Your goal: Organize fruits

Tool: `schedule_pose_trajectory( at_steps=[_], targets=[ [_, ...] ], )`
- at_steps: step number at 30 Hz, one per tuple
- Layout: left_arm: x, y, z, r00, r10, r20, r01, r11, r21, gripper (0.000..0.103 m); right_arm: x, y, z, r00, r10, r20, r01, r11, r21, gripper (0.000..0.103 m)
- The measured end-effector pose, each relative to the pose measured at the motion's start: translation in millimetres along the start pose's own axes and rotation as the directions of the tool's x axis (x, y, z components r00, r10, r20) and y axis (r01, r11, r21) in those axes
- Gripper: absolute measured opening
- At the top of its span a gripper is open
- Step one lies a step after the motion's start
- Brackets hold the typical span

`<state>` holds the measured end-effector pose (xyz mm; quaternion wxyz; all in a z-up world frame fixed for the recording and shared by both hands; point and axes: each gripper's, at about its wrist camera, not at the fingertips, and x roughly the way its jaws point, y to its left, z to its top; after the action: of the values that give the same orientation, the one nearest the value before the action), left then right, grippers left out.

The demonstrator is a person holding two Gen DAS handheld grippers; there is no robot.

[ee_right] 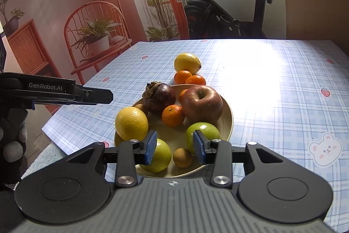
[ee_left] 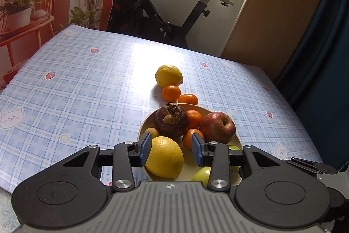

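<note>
A cream plate (ee_right: 228,117) on the checked tablecloth holds a red apple (ee_right: 201,105), a mangosteen (ee_right: 159,98), a lemon (ee_right: 131,123), mandarins (ee_right: 173,115), two green apples (ee_right: 202,134) and small brown fruits (ee_right: 182,157). Behind the plate on the cloth lie a second lemon (ee_right: 187,62) and two mandarins (ee_right: 189,78). My left gripper (ee_left: 172,149) is open above the plate's near side, the lemon (ee_left: 164,156) just beyond its pads. My right gripper (ee_right: 175,147) is open and empty above the plate's front, over the green apples. The left gripper also shows in the right wrist view (ee_right: 87,94).
The table (ee_left: 76,84) carries a blue checked cloth with strawberries and bears. An exercise bike (ee_left: 165,12) stands behind the far edge. A wooden panel (ee_left: 279,10) is at the back right. A printed backdrop with a chair and plants (ee_right: 87,21) hangs on the left.
</note>
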<state>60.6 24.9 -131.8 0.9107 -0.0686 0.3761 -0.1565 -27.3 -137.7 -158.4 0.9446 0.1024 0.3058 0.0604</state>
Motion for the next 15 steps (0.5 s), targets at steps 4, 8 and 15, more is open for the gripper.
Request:
schedule_pose_trajectory(
  at_steps=[4, 8, 15],
  targets=[
    [1, 1, -1, 1.0, 0.002, 0.004, -0.002, 1.0, 0.002, 0.041, 2, -2, 0, 1.0, -0.001, -0.003, 0.001, 1.0, 0.008, 0.041],
    [1, 4, -2, 1.0, 0.007, 0.008, -0.007, 1.0, 0.0, 0.041, 3, -6, 2, 1.0, 0.003, 0.0, -0.003, 1.0, 0.014, 0.041],
    [0, 14, 3, 0.999, 0.026, 0.044, -0.026, 1.0, -0.004, 0.041, 2, -25, 10, 1.0, 0.002, 0.031, -0.004, 0.998, 0.067, 0.041]
  ],
)
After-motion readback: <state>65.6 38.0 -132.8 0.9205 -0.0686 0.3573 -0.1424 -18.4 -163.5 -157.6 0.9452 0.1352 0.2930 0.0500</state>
